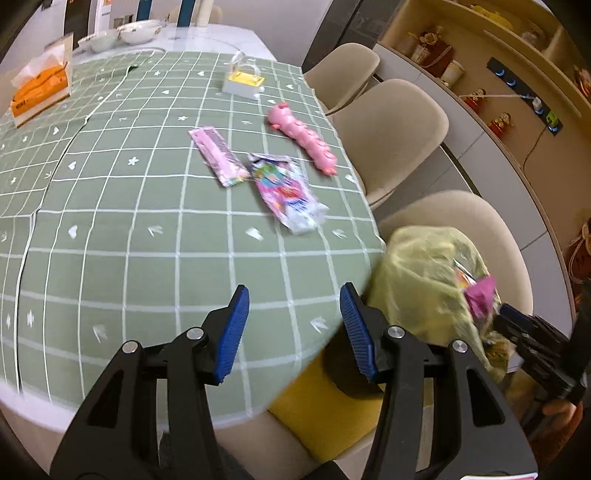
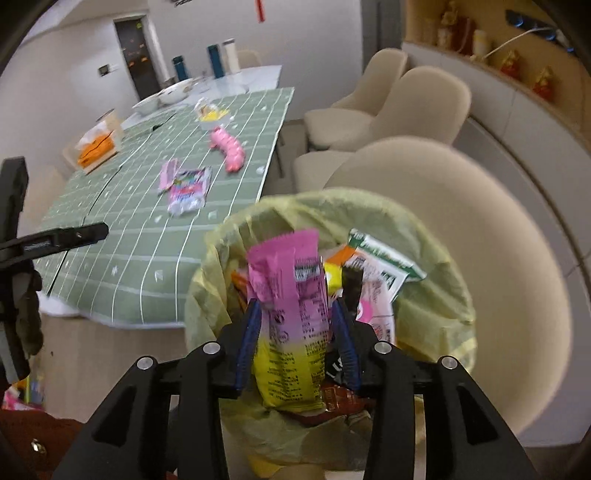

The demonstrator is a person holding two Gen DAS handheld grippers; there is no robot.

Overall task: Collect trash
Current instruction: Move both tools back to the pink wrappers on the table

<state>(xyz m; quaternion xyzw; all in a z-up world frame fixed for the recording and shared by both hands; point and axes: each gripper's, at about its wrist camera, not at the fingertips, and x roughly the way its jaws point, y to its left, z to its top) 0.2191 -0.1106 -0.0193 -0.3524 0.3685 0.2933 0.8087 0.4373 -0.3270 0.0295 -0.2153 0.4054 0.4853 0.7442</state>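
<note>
Just wrapper [image 2: 288, 325] between right tool [image 2: 295, 314] fingers

A green checked tablecloth [image 1: 147, 229] is spread over the table. An orange tissue box [image 1: 38, 90] is placed at its far left. White bowls [image 1: 122, 35] are grouped at the far end. A pink toy [image 1: 303, 138] is laid near the right edge. Beige chairs [image 1: 391, 125] are lined alongside. Shelves [image 1: 491, 74] are fitted behind them.
</note>
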